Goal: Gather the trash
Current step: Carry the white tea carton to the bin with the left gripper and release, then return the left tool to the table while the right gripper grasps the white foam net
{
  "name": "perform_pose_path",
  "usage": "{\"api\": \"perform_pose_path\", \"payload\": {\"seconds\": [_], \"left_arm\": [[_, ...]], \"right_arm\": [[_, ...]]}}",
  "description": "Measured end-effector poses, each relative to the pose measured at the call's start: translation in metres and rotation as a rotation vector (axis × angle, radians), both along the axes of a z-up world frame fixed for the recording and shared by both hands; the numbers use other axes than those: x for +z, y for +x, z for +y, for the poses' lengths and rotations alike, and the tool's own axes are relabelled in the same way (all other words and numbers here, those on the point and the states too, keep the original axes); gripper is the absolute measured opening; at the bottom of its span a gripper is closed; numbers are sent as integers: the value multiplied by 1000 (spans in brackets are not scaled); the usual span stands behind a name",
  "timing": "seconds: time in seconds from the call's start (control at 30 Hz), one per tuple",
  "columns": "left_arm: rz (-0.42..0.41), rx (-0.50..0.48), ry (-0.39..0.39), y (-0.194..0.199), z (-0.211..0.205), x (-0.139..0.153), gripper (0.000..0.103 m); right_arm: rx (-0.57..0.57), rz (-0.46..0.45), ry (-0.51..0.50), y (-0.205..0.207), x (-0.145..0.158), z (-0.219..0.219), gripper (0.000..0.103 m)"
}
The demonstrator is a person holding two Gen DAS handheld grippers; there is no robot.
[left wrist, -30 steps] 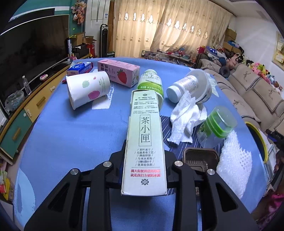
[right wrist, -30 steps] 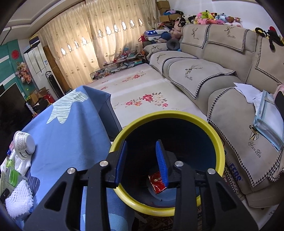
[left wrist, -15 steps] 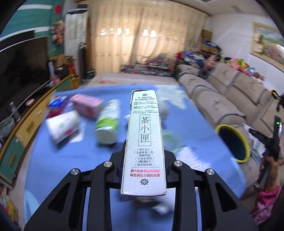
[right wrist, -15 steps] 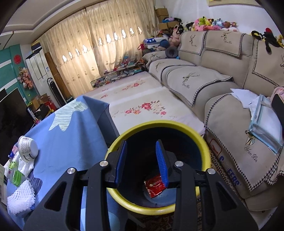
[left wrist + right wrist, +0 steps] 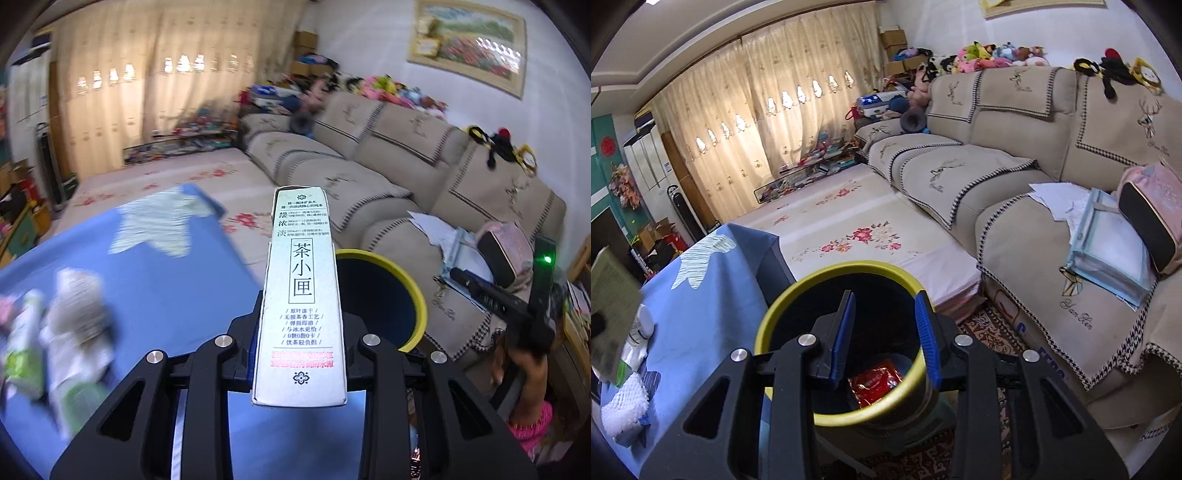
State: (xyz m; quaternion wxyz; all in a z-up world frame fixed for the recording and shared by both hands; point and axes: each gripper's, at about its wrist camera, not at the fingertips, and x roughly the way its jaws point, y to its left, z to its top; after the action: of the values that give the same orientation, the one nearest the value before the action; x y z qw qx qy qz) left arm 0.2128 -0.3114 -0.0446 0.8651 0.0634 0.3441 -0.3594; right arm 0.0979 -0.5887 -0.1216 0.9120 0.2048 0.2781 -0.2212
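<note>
At centre frame, the left gripper (image 5: 299, 354) clamps a tall pale-green printed tea carton (image 5: 301, 295); the right gripper (image 5: 884, 343) hangs spread and empty over the yellow-rimmed dark bin (image 5: 775, 314).

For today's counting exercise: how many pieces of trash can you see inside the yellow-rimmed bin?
1: a red wrapper lying at the bottom of the bin, seen between the right claw's fingers. The claw and the bin's wall may hide more.
</note>
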Motion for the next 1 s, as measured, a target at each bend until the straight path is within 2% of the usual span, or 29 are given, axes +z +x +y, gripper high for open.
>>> {"api": "perform_pose_path", "payload": {"seconds": [0.17, 0.27, 0.43, 0.57, 0.63, 0.77, 0.83, 0.87, 1.0], "left_arm": [[53, -84, 29, 18, -69, -22, 30], [68, -121, 76, 26, -113, -43, 31], [126, -152, 161, 41, -166, -88, 31], [149, -154, 210, 46, -190, -110, 31], [130, -143, 216, 44, -191, -112, 33], [102, -113, 192, 45, -182, -102, 50], [94, -95, 168, 45, -174, -93, 50], [92, -86, 155, 44, -166, -87, 51], [55, -1, 68, 34, -113, -50, 67]], "right_arm": [[-6, 12, 16, -6, -9, -5, 32], [-6, 13, 24, -7, -11, -7, 32], [-6, 19, 39, -8, -15, -11, 32], [-14, 19, 47, -11, -15, -15, 33], [-16, 17, 51, -11, -15, -17, 37], [-14, 13, 56, -12, -15, -15, 37], [-10, 11, 58, -12, -14, -14, 38], [-6, 10, 59, -13, -14, -12, 39], [11, 10, 55, -12, -12, -6, 43]]}}
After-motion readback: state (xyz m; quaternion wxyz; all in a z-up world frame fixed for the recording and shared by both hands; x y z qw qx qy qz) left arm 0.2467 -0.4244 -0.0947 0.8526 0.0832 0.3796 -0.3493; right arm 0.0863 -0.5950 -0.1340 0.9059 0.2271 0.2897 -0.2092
